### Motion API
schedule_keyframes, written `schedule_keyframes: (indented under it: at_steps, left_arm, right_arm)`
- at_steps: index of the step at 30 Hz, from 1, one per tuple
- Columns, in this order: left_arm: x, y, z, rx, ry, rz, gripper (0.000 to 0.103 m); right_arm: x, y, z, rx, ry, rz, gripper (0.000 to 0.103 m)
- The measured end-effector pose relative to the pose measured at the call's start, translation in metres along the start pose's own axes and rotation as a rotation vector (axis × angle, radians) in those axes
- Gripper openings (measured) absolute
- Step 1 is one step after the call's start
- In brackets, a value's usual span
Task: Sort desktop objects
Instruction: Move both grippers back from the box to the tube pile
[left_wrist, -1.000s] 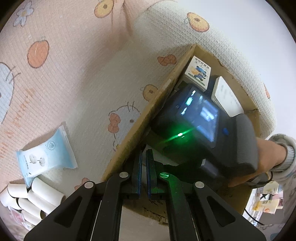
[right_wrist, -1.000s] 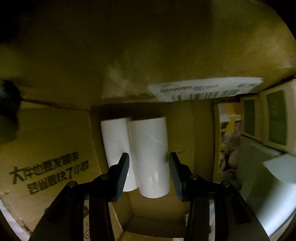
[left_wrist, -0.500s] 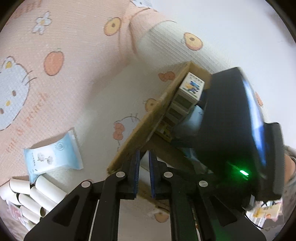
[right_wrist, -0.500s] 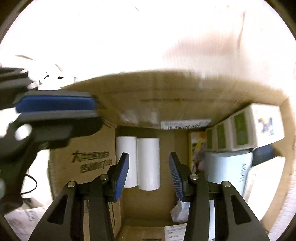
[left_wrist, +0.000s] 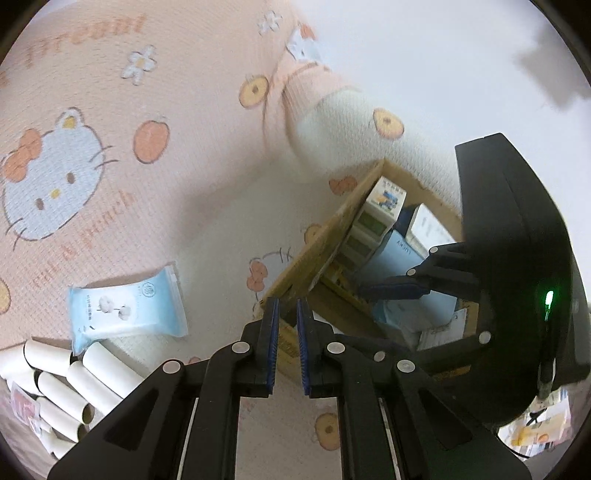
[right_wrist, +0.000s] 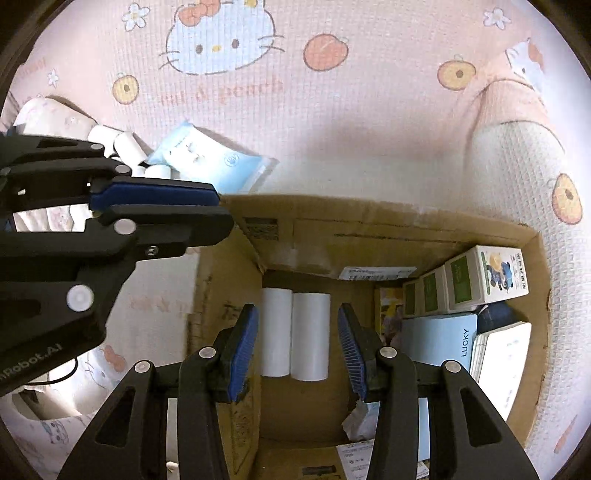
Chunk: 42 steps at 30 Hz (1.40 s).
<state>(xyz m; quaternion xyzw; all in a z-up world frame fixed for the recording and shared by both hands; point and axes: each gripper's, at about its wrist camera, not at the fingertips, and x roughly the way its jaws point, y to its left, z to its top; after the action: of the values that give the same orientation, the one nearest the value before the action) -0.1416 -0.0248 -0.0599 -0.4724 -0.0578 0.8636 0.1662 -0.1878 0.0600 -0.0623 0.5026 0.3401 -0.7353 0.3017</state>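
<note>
Landmark: I take the cardboard box (right_wrist: 388, 229) as my reference; it sits on the cartoon-print blanket (right_wrist: 332, 122)
Done: two white rolls (right_wrist: 295, 332) lie side by side on the box floor; three small cartons (right_wrist: 476, 280), a pale blue pack (right_wrist: 439, 343) and other packs I can't count fill its far side
Left: outside the box, a heap of white rolls (left_wrist: 62, 380), about seven though some are hidden; one wipes packet (left_wrist: 125, 310) beside them
Left gripper (left_wrist: 284, 343): narrow gap, empty, over the box's near wall
Right gripper (right_wrist: 295, 350): I see it half spread, empty, above the two rolls
Progress: I judge it partway
</note>
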Motion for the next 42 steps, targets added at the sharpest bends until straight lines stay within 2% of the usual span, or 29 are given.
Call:
schedule_keyframes:
  at_steps: [3,7,8,10,13,15,17,21,25,27,30,32,35,40,42]
  left_arm:
    - [-0.014,0.015,-0.013,-0.04,-0.058,-0.025,0.011]
    - [-0.037,0.04,-0.047,-0.125,-0.161,-0.047,0.011]
    - [-0.042,0.047,-0.057,-0.148,-0.177,-0.04,0.011]
    - [-0.047,0.061,-0.079,-0.185,-0.193,0.024,0.011]
    - [-0.057,0.077,-0.113,-0.227,-0.207,0.116,0.011]
    - [-0.059,0.089,-0.131,-0.279,-0.193,0.176,0.02]
    - [-0.06,0.104,-0.147,-0.34,-0.178,0.215,0.025]
    - [-0.068,0.131,-0.18,-0.48,-0.202,0.173,0.039]
    - [-0.08,0.155,-0.205,-0.611,-0.262,0.142,0.04]
    - [-0.085,0.16,-0.216,-0.651,-0.282,0.142,0.041]
    - [-0.088,0.165,-0.23,-0.672,-0.294,0.145,0.041]
    - [-0.087,0.166,-0.239,-0.673,-0.279,0.174,0.041]
    - [-0.085,0.168,-0.253,-0.679,-0.254,0.207,0.041]
    - [-0.088,0.171,-0.269,-0.658,-0.221,0.339,0.042]
    - [-0.091,0.177,-0.273,-0.665,-0.222,0.367,0.042]
  right_arm:
    - [-0.009,0.01,0.001,-0.001,-0.032,-0.003,0.041]
    - [-0.027,0.024,0.003,0.011,-0.078,-0.025,0.041]
    - [-0.032,0.029,0.003,0.012,-0.097,-0.008,0.042]
    - [-0.038,0.036,0.002,0.018,-0.117,0.023,0.042]
    - [-0.056,0.054,0.001,0.008,-0.14,0.001,0.042]
    - [-0.059,0.066,0.001,-0.029,-0.17,-0.026,0.042]
    - [-0.058,0.078,0.002,-0.059,-0.211,-0.052,0.042]
    - [-0.052,0.1,-0.001,-0.087,-0.249,-0.02,0.043]
    - [-0.043,0.124,-0.004,-0.116,-0.278,-0.014,0.052]
    - [-0.041,0.138,-0.006,-0.141,-0.307,-0.03,0.053]
    - [-0.04,0.15,-0.005,-0.104,-0.361,-0.054,0.055]
    - [-0.036,0.155,-0.004,-0.069,-0.374,-0.023,0.058]
    - [-0.023,0.163,-0.003,-0.032,-0.369,0.074,0.061]
    - [0.005,0.182,-0.004,-0.024,-0.361,0.152,0.061]
    - [0.017,0.188,-0.005,-0.029,-0.364,0.161,0.061]
